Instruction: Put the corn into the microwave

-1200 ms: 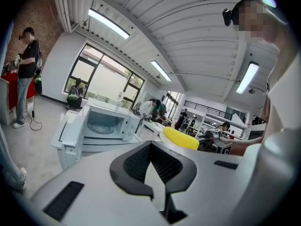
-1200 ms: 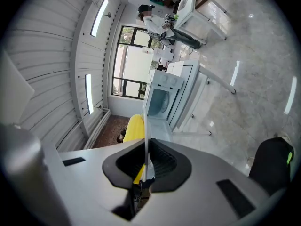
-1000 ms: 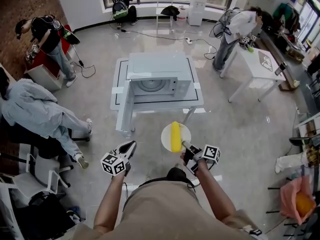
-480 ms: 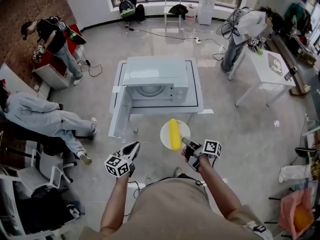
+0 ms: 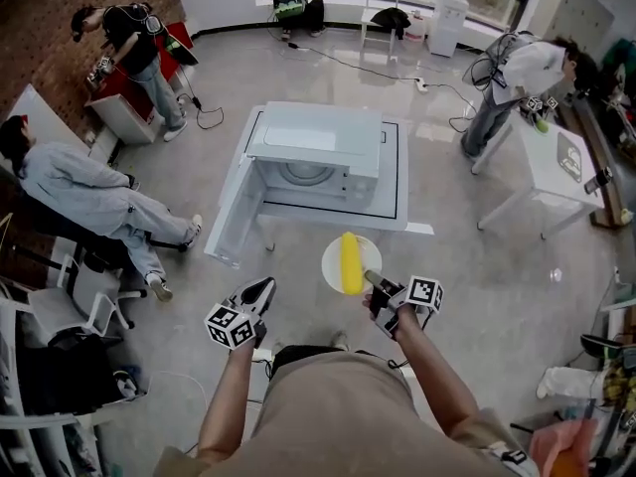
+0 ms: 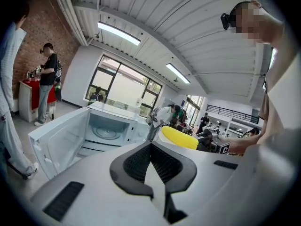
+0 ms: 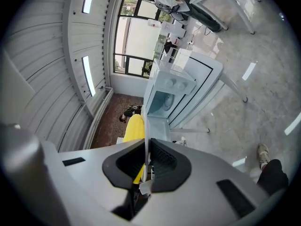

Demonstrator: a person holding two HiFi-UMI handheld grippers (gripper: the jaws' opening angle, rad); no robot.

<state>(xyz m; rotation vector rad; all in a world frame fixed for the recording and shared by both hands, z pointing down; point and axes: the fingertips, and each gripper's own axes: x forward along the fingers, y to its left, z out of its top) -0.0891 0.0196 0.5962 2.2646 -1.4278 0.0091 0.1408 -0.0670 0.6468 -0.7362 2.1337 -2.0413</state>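
Head view: pinched the plate (image 5: 332, 267) rim in the clenched right gripper (image 5: 371, 282), corn (image 5: 350, 262) lying on it just ahead, lengthwise toward the open microwave (image 5: 313, 157) beyond; held the left gripper (image 5: 260, 289) closed, empty, alongside.

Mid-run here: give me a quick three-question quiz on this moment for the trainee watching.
1. True or false: the microwave has its door shut.
2. The corn lies on the plate. The right claw grips: A) the corn, B) the plate's rim, C) the microwave door.
3. Fill in: the left claw holds ____.
Key: 1 false; 2 B; 3 nothing.
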